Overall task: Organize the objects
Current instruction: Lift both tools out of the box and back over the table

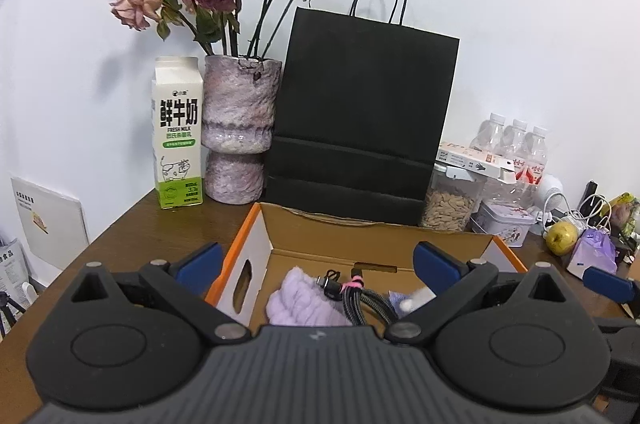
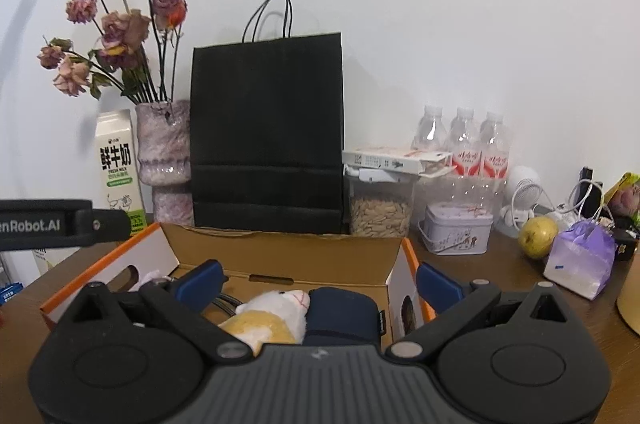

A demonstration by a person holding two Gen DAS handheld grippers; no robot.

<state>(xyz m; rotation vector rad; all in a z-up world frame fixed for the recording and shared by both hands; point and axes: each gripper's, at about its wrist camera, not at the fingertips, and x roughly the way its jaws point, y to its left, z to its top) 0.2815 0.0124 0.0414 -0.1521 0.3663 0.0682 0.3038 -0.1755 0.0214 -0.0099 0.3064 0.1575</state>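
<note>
An open cardboard box [image 1: 340, 236] with orange edges sits on the brown table. My left gripper [image 1: 318, 258] hovers open above it with nothing between its fingers; below lie a lilac fluffy cloth [image 1: 300, 300] and a bundled black cable [image 1: 356, 294]. In the right wrist view, my right gripper [image 2: 320, 278] is open over the same box [image 2: 280, 248], above a white and yellow plush toy [image 2: 276, 312] and a dark blue pouch [image 2: 344, 312]. The other gripper's black body [image 2: 48, 222] shows at the left edge.
Behind the box stand a black paper bag [image 1: 360, 112], a pink vase with dried roses [image 1: 240, 124] and a milk carton [image 1: 178, 132]. To the right are a seed jar [image 2: 380, 208], a tin [image 2: 456, 234], water bottles [image 2: 464, 144], a yellow-green fruit [image 2: 538, 232] and a purple packet [image 2: 580, 260].
</note>
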